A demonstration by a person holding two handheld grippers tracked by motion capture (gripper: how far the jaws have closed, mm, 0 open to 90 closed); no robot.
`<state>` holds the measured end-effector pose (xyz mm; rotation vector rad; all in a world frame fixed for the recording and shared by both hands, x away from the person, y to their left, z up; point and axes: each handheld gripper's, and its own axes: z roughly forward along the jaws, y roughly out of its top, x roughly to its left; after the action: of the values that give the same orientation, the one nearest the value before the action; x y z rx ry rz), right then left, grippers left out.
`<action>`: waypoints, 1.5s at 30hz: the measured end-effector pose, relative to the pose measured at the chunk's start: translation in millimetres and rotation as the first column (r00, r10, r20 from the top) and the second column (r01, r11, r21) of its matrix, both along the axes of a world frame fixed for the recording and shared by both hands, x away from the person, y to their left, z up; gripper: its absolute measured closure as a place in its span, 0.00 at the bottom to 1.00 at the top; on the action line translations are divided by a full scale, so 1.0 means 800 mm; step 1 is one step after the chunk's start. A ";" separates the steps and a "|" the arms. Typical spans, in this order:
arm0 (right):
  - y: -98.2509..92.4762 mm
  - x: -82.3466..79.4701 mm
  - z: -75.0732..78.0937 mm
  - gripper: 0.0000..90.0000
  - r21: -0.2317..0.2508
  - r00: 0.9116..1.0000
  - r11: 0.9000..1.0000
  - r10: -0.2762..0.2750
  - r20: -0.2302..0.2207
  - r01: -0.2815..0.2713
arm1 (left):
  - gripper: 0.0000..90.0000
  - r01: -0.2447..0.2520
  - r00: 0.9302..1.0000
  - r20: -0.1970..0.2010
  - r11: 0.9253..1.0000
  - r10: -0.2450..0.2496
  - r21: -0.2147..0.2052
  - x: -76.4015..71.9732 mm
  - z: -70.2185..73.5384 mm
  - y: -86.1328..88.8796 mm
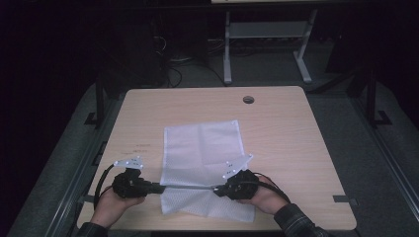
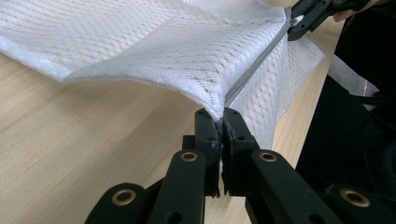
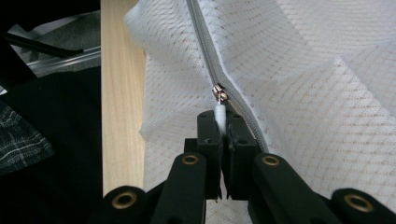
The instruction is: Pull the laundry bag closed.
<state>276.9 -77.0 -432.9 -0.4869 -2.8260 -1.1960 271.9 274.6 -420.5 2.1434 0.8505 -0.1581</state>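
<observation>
A white mesh bag (image 1: 202, 148) lies flat on the wooden table (image 1: 291, 143), its near edge lifted between the two grippers. A grey zipper (image 1: 188, 187) runs taut along that edge. My left gripper (image 1: 160, 188) is shut on the bag's corner at the zipper's end (image 2: 219, 109). My right gripper (image 1: 217, 188) is shut on the white zipper pull (image 3: 220, 116), just behind the metal slider (image 3: 219, 93). In the left gripper view the right gripper (image 2: 299, 21) pinches the pull at the far end of the zipper (image 2: 254, 67).
A round cable hole (image 1: 248, 99) sits near the table's far edge. The front table edge (image 3: 119, 102) runs close under both hands. White desk legs (image 1: 227, 49) stand on the floor beyond the table.
</observation>
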 end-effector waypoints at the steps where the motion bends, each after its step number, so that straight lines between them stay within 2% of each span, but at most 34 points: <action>1: 0.000 0.000 0.000 0.96 0.000 1.000 1.000 -0.001 0.000 0.001 | 0.96 -0.001 1.000 0.000 1.000 0.001 0.002 0.000 0.000 0.000; 14: -0.012 -0.001 -0.001 0.96 -0.018 1.000 1.000 -0.004 0.010 0.004 | 0.96 -0.009 1.000 0.000 1.000 0.009 0.012 0.001 -0.001 0.001; 21: -0.027 -0.002 -0.001 0.96 -0.017 1.000 1.000 -0.025 0.007 0.025 | 0.96 -0.010 1.000 -0.001 1.000 0.010 0.009 0.001 -0.001 0.002; 45: -0.045 -0.002 0.000 0.96 -0.030 0.999 0.999 -0.045 0.010 0.045 | 0.96 -0.020 1.000 -0.001 1.000 0.020 0.014 0.001 0.000 0.005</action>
<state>275.1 -112.8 -433.0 -0.5503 -2.8598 -1.1684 272.7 278.5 -420.9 2.1476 0.8761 -0.1436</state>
